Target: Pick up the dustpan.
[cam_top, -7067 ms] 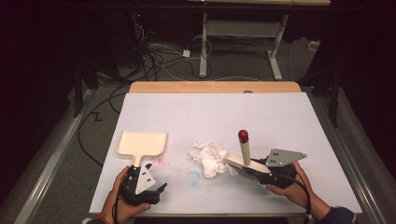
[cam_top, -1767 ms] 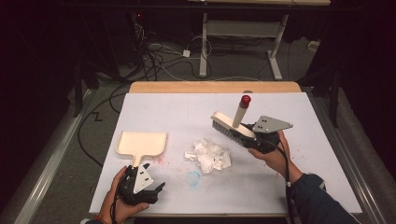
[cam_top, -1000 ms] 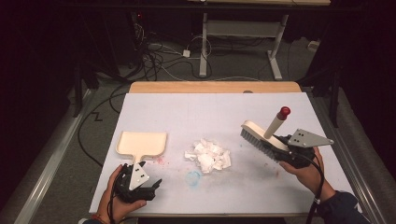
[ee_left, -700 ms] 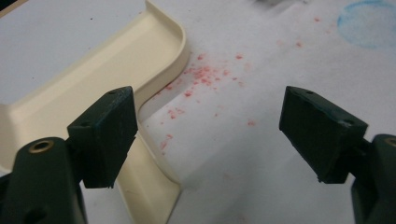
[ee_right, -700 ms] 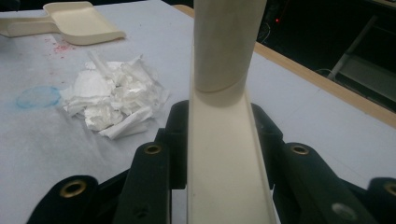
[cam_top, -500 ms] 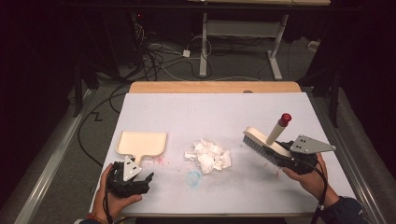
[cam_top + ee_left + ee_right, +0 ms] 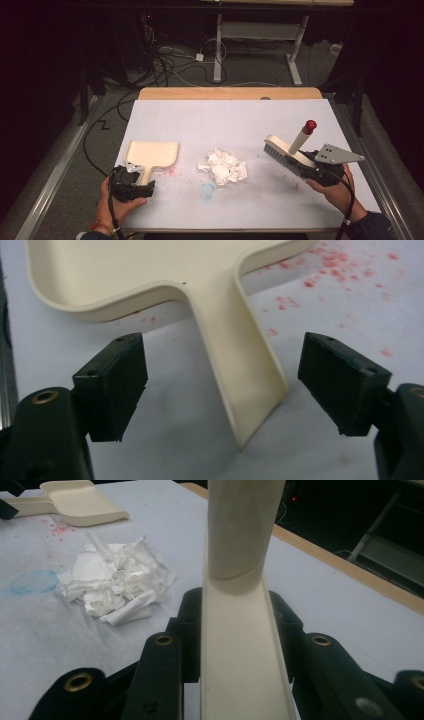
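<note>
Cream dustpan (image 7: 152,154); white paper scraps (image 7: 223,166); cream brush (image 7: 290,151), red-tipped; black grippers.

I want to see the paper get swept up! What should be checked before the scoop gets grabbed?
1. Left gripper open wide enough: ok, jaws stand apart.
2. Dustpan handle between the jaws: ok, it lies in the gap, untouched by either jaw.
3. Dustpan flat on the table: ok.
4. Brush held firmly by the right gripper: ok, jaws are shut on its back.
5. Paper scraps between dustpan and brush: ok, piled mid-table.
6. Brush bristles off the table: cannot tell.
</note>
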A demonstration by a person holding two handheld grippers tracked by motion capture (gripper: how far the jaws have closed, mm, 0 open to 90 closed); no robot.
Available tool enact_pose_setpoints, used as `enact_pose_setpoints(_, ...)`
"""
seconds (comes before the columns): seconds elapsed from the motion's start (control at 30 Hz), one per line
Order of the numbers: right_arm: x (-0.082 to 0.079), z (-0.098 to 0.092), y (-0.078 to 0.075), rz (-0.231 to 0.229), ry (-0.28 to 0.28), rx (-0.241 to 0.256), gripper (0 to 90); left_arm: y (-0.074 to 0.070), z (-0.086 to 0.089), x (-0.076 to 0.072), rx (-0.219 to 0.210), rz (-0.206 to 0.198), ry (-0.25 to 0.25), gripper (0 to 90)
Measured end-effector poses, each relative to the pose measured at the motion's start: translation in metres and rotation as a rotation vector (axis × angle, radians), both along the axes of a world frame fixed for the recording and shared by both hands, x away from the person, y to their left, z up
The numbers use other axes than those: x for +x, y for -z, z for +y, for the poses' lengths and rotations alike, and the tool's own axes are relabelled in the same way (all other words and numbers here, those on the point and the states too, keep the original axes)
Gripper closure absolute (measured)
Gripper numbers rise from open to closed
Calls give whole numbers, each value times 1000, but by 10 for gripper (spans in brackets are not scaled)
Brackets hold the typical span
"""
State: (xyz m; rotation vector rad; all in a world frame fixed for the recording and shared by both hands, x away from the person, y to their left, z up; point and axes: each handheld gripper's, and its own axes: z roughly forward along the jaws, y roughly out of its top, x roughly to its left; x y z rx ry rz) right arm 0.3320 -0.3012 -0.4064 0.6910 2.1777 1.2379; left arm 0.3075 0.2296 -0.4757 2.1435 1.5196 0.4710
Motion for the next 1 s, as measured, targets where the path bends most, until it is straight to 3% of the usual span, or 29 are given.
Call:
enact_pose_setpoints(0.23,-1,0,0,3,0,0,679,3,-1,18,-45,20,-44,238)
enact_pose_setpoints(0.4,0,-2,0,6,2,5,679,8,1,22,-101,0,-83,267)
enact_pose_setpoints(0.57,1,-3,1,13,8,8,679,10,-2,22,-93,-28,-97,280)
enact_pose_setpoints(1.0,5,-5,3,12,26,2,679,11,-1,21,-99,-40,-93,280)
